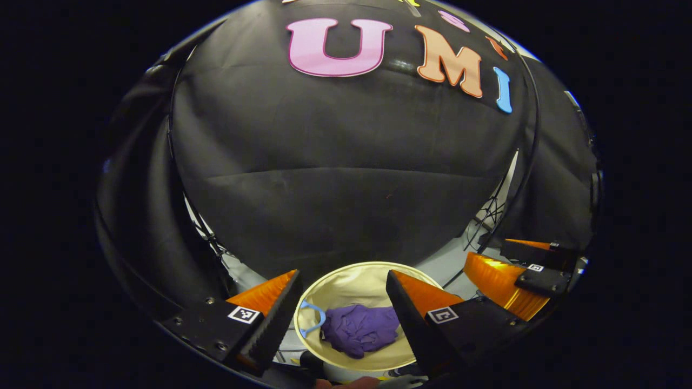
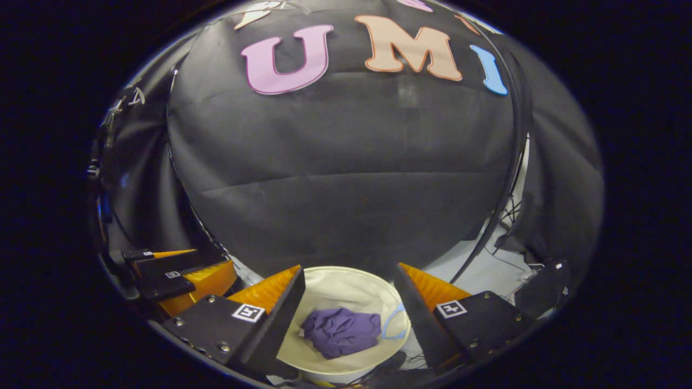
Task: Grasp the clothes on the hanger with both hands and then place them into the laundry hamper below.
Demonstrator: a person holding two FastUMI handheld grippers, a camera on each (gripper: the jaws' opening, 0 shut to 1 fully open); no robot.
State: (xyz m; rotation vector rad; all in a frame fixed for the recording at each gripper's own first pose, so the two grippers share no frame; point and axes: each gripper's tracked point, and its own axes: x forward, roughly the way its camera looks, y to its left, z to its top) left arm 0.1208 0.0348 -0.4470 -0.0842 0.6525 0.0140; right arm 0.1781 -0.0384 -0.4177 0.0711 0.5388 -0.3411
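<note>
Left gripper view looks down along the left tongs (image 1: 338,308), whose two fingers stand well apart with nothing between them, held above the laundry hamper (image 1: 373,275). Between the fingers, farther down, the round hamper opens pale and shallow-looking, and the purple clothes (image 1: 359,329) lie crumpled on its bottom, a little toward the near side. A light blue hanger (image 1: 313,319) lies in the hamper just left of the clothes, against the inner wall. At the right edge of this view the right tongs (image 1: 513,275) show from the side, at about the same height and near the hamper's right rim; a bit of a hand (image 1: 346,383) shows at the very bottom.

Right gripper view shows the right tongs (image 2: 348,305) likewise spread wide and holding nothing, pointed down over the hamper (image 2: 346,278). The clothes (image 2: 340,330) sit bunched inside it, with the hanger (image 2: 393,324) touching their right side. At the far left of this view the left tongs (image 2: 173,275) appear. Beyond the hamper, a pale floor (image 2: 465,259) meets the booth's black cloth wall (image 2: 346,162), with thin cables (image 2: 505,213) at the right.
</note>
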